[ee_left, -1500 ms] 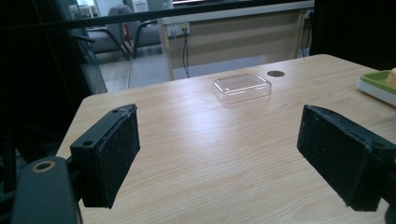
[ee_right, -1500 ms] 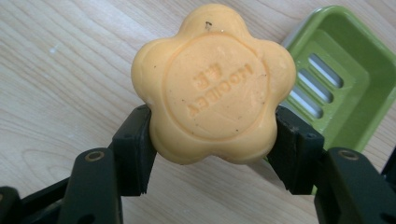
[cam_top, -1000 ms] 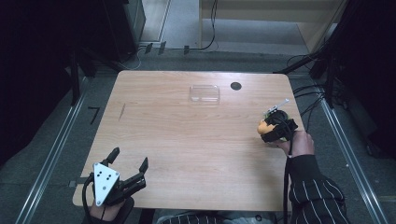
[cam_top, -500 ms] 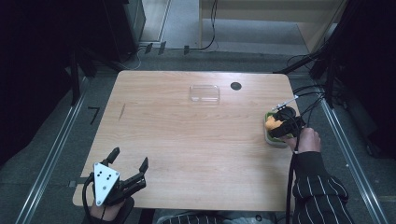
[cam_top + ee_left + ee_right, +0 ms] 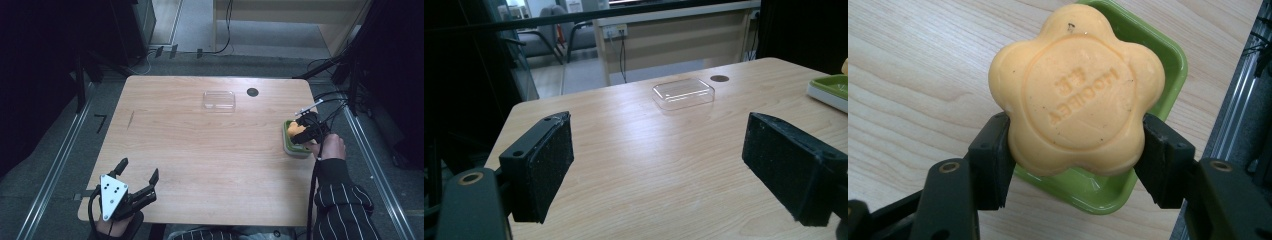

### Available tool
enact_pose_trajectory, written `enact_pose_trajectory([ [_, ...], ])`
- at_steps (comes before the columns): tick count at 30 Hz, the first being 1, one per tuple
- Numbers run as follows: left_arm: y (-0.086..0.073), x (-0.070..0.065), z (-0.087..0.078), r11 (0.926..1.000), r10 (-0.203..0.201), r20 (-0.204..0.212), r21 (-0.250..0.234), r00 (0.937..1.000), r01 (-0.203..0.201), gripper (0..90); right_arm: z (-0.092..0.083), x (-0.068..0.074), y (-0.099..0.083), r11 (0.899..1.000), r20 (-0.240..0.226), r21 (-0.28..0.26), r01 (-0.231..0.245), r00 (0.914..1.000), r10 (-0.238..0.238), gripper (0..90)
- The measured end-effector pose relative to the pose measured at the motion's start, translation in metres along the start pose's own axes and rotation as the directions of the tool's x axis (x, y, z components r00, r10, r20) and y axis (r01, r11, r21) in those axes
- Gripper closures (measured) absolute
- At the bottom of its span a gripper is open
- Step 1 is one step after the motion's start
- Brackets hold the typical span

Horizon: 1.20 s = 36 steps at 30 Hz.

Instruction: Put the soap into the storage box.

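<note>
An orange flower-shaped soap bar (image 5: 1076, 90) with raised lettering is clamped between the two black jaws of my right gripper (image 5: 1075, 150). It hangs just over a green soap dish (image 5: 1158, 60) at the table's right edge. From above, the soap bar (image 5: 295, 130) and right gripper (image 5: 306, 131) sit over the green dish (image 5: 291, 148). My left gripper (image 5: 137, 176) rests at the near left corner, jaws wide apart with nothing between them; its black pads (image 5: 541, 165) frame bare table.
A clear plastic lid (image 5: 219, 100) lies at the far middle of the wooden table (image 5: 200, 150), beside a dark round hole (image 5: 252, 92). The same clear lid (image 5: 684, 92) lies ahead of the left gripper. Cables trail off the right edge.
My right gripper has carried the soap rightward and slightly down, from over bare table to over the green dish. The left gripper has stayed put.
</note>
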<state>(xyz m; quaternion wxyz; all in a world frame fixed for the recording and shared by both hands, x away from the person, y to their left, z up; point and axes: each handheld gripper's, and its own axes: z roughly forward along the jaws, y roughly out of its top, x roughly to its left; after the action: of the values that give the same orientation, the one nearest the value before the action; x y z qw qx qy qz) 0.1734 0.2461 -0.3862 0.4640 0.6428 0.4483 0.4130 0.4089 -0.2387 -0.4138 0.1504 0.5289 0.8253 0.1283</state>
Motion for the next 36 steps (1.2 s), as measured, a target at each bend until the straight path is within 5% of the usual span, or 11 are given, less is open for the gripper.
enact_pose_trajectory([
  [36, 0.000, -0.001, 0.000, 1.0000, 0.003, 0.000, 0.000, 1.0000, -0.003, 13.6, 0.030, -0.013, 0.006, 0.996, 0.022, 0.087, -0.003, 0.9997, 0.001, 39.6],
])
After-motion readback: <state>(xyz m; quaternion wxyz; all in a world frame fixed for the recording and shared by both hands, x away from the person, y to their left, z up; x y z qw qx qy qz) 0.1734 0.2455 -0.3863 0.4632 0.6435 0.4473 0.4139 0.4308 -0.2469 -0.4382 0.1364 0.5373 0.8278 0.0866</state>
